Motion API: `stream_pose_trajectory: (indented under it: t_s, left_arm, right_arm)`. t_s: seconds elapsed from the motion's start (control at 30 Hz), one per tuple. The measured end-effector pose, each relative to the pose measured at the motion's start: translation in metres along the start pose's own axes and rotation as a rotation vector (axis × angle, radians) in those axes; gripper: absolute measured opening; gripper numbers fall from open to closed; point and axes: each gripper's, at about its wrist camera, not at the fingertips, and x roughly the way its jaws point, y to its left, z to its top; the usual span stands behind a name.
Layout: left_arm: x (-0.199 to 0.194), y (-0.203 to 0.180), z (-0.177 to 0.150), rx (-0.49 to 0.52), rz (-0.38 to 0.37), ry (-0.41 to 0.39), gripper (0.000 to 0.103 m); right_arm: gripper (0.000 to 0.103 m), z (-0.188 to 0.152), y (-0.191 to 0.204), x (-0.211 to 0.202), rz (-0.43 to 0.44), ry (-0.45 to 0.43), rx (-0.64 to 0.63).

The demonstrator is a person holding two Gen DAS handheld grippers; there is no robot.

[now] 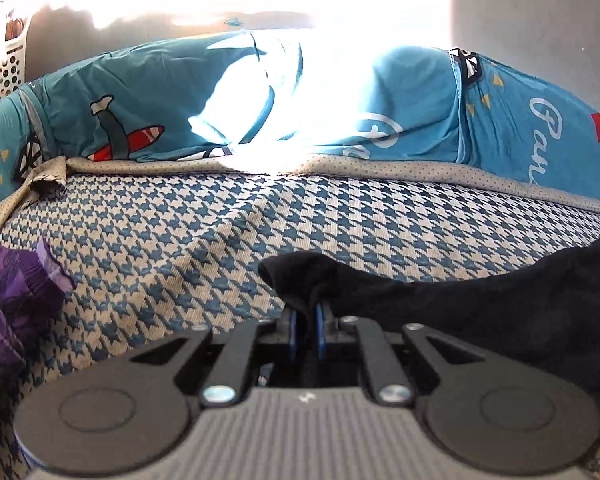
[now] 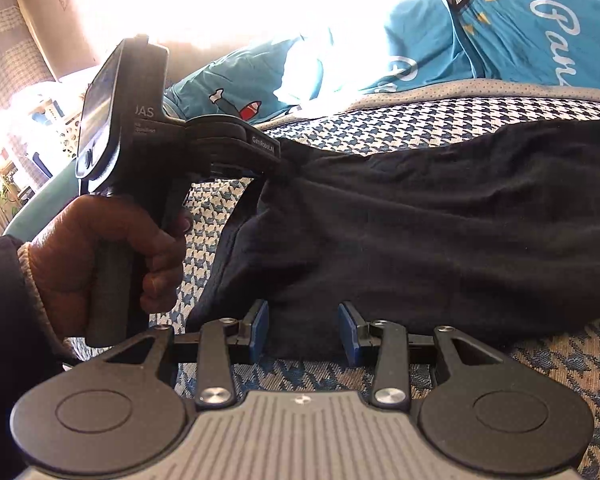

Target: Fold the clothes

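A blue-and-cream houndstooth bedspread [image 1: 148, 248] covers the bed. At twelve o'clock lie teal pillows [image 1: 512, 120] printed with aeroplanes and white script, partly washed out by sunlight. A black garment [image 2: 420, 220] lies on the bedspread at the centre and toward three o'clock of the right wrist view. A purple patterned cloth [image 1: 8, 300] sits at nine o'clock in the left wrist view, and a white perforated basket [image 1: 0, 72] at ten. The left gripper [image 1: 305, 326], held by a hand [image 2: 100, 256], has its blue pads pressed together, pinching one corner of the garment. The right gripper [image 2: 304, 332] stands spread, with the garment's near edge between its pads; I cannot tell if they press it.
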Motion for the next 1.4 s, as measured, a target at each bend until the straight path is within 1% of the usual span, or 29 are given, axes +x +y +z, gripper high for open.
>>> stream_pose_trajectory:
  t_s: [0.07,0.13,0.2,0.23,0.27,0.33,0.37,0.4,0.47,0.53,0.63,0.73,0.77,0.83,0.9,0.93,1.03,1.17,1.23,1.3,1.33,1.4]
  left_arm:
    - [0.01,-0.004,0.002,0.026,0.016,0.001,0.008]
    - [0.023,-0.004,0.0,0.03,0.035,0.068,0.008]
    - [0.037,-0.003,-0.003,0.029,0.056,0.146,0.013]
    - [0.037,-0.001,-0.003,0.014,0.06,0.157,0.016]
    - [0.033,0.002,-0.002,-0.002,0.058,0.159,0.016]
    - [0.026,0.011,-0.002,-0.025,0.085,0.157,0.024]
    - [0.023,0.015,-0.002,-0.037,0.103,0.154,0.035]
    - [0.02,0.02,-0.002,-0.045,0.132,0.148,0.039]
    - [0.012,0.029,-0.001,-0.061,0.187,0.127,0.036]
    - [0.0,0.04,0.002,-0.094,0.213,0.103,0.037]
    - [-0.018,0.054,0.003,-0.178,0.181,0.082,0.039]
    - [-0.031,0.051,0.0,-0.204,0.128,0.065,0.045]
    - [-0.035,0.045,0.0,-0.195,0.102,0.059,0.047]
    - [-0.038,0.03,-0.001,-0.153,0.056,0.045,0.055]
    - [-0.039,0.015,-0.002,-0.123,0.016,0.039,0.069]
    - [-0.039,0.009,-0.003,-0.116,0.002,0.037,0.072]
    - [-0.035,-0.002,-0.004,-0.11,-0.024,0.045,0.073]
    - [-0.029,-0.011,-0.007,-0.103,-0.046,0.065,0.073]
    - [-0.025,-0.014,-0.009,-0.101,-0.055,0.076,0.073]
    - [-0.022,-0.015,-0.009,-0.102,-0.06,0.088,0.073]
    - [-0.021,-0.016,-0.009,-0.102,-0.062,0.091,0.073]
    - [-0.019,-0.017,-0.009,-0.102,-0.065,0.094,0.073]
  right_arm:
    - [0.038,0.0,0.0,0.001,-0.004,0.002,0.002]
    - [0.038,-0.002,0.0,0.002,-0.014,0.008,0.001]
    - [0.038,-0.002,-0.002,0.002,-0.021,0.014,0.001]
    - [0.038,-0.003,-0.002,0.002,-0.024,0.016,0.002]
    - [0.038,-0.002,-0.003,0.002,-0.026,0.015,0.006]
    - [0.038,-0.001,-0.006,0.001,-0.031,0.009,0.015]
    - [0.038,0.0,-0.008,0.0,-0.034,0.005,0.02]
    - [0.038,0.0,-0.009,0.0,-0.036,0.003,0.025]
    - [0.038,0.0,-0.013,-0.001,-0.042,0.0,0.033]
    - [0.038,0.0,-0.015,-0.004,-0.055,-0.014,0.026]
    - [0.038,0.005,-0.023,-0.013,-0.07,-0.044,0.03]
    - [0.038,0.016,-0.039,-0.023,-0.092,-0.062,0.052]
    - [0.038,0.02,-0.045,-0.026,-0.099,-0.069,0.06]
    - [0.038,0.03,-0.057,-0.034,-0.113,-0.087,0.07]
    - [0.039,0.039,-0.07,-0.042,-0.132,-0.106,0.057]
    - [0.039,0.043,-0.076,-0.045,-0.151,-0.113,0.042]
    - [0.043,0.056,-0.098,-0.049,-0.207,-0.124,0.012]
    - [0.044,0.069,-0.123,-0.046,-0.238,-0.129,0.031]
    - [0.044,0.073,-0.127,-0.042,-0.235,-0.134,0.014]
    - [0.046,0.077,-0.128,-0.037,-0.233,-0.134,-0.019]
    - [0.049,0.079,-0.128,-0.033,-0.238,-0.136,-0.036]
    - [0.051,0.085,-0.128,-0.023,-0.253,-0.145,-0.075]
